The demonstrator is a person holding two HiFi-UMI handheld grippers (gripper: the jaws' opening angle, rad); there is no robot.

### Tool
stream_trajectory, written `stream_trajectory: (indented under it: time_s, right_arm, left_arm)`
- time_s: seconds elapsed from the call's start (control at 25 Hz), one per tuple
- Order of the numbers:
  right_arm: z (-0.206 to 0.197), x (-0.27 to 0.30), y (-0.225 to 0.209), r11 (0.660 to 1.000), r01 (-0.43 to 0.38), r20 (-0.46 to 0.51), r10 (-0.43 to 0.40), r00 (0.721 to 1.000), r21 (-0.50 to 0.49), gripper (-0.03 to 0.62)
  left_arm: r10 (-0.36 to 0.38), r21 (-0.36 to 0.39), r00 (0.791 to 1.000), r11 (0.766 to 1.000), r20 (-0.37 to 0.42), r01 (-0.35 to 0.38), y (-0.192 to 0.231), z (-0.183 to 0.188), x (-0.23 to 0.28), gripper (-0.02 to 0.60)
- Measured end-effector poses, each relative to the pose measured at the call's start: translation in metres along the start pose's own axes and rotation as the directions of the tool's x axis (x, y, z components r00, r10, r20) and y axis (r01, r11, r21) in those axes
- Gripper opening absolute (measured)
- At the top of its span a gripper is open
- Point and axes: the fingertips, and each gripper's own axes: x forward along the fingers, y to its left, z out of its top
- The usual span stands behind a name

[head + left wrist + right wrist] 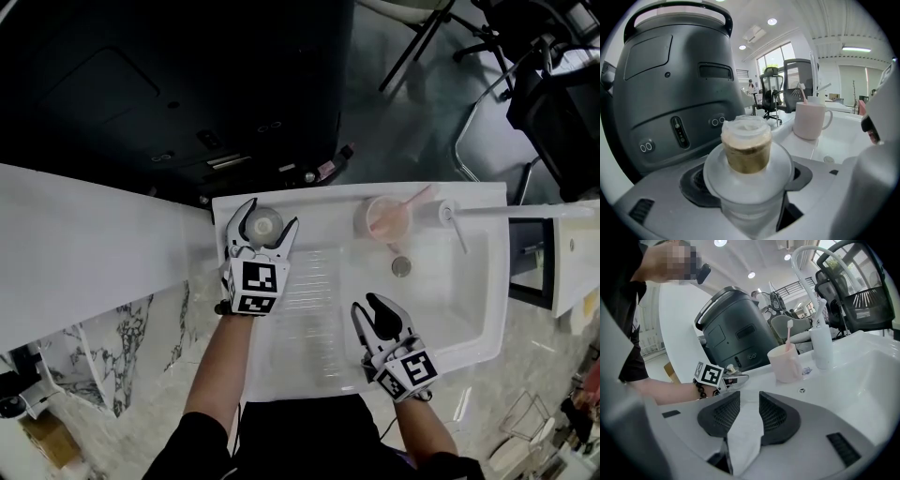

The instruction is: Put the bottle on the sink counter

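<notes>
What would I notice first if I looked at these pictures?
Probably the clear bottle with the brownish neck, gripped in the left tool at the far left corner of the white sink. A big dark grey machine looms right behind it, and a pink cup with a toothbrush stands on the sink's back edge.

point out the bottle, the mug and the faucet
bottle [746, 157]: left gripper view, on its brownish neck under the cap
mug [810, 123]: left gripper view, on its pink side wall
faucet [525, 212]: head view, on the long white spout
</notes>
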Motion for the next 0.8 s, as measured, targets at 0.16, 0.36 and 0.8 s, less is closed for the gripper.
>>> stream_trajectory:
  time_s: [0.16, 0.36, 0.8]
  right_arm:
    - [0.002, 0.0, 0.004, 1.0, -0.012, 0.005, 0.012, 1.0, -0.004, 0.141]
    - [0.0, -0.003, 0.003, 1.0, -0.013, 0.003, 0.014, 1.0, -0.01, 0.141]
    - [-0.004, -0.012, 0.002, 1.0, -0.005, 0.001, 0.005, 1.0, -0.012, 0.141]
  left_arm:
    - [0.003, -0.002, 1.0, 1.0, -0.002, -0.003, 0.0, -0.001, 0.0, 0.356]
    - [0.007, -0.002, 1.0, 1.0, -0.001, -0.007, 0.001, -0.001, 0.001, 0.356]
    - [-0.004, 0.01, 1.0, 1.0, -0.006, 0.004, -0.002, -0.002, 0.002, 0.377]
